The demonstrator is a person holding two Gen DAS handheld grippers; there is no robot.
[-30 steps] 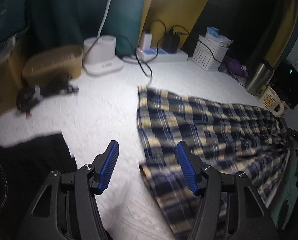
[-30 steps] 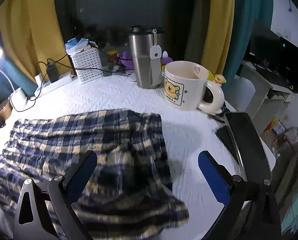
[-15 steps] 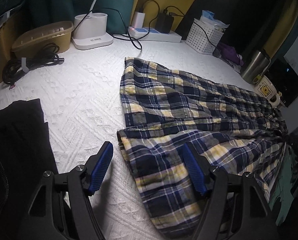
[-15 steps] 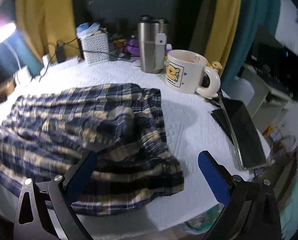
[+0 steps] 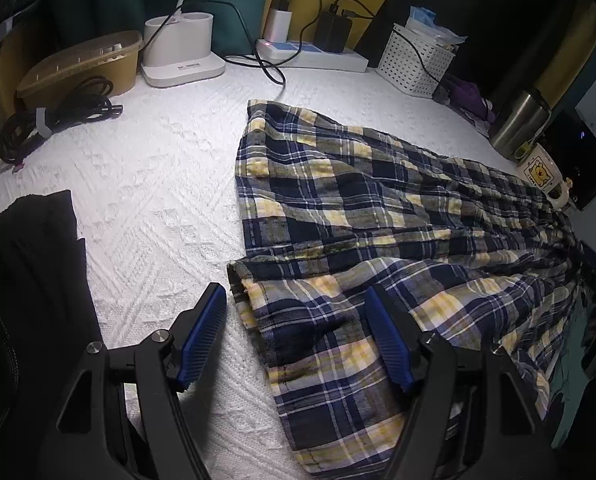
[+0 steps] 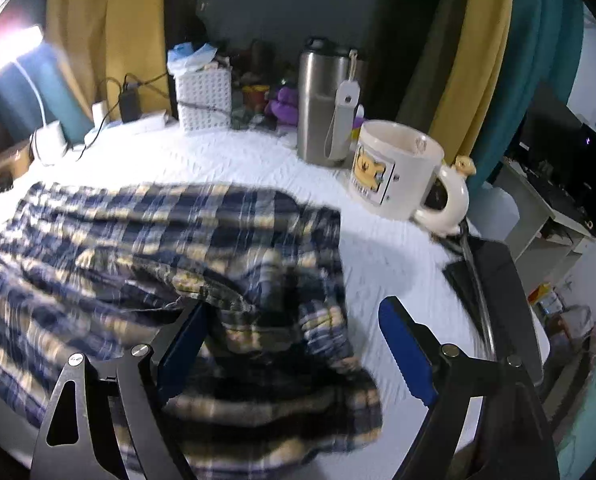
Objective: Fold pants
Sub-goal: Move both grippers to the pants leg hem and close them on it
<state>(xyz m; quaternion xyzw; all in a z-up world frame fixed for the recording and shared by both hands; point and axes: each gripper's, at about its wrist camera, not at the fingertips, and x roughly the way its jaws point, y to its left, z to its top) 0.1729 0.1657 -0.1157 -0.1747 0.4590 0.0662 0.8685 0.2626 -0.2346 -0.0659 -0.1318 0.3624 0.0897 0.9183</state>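
we see plaid pants (image 5: 378, 216) spread on the tabletop (image 5: 149, 184), left hand-held gripper (image 5: 298, 340) gaping over a leg hem, right hand-held gripper (image 6: 293, 344) likewise wide apart (view blurred), mug (image 6: 394, 172) nearby

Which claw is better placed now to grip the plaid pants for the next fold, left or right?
Probably left: the left claw stands open around the near leg hem of the plaid pants. The right claw, also open, spans bunched cloth.
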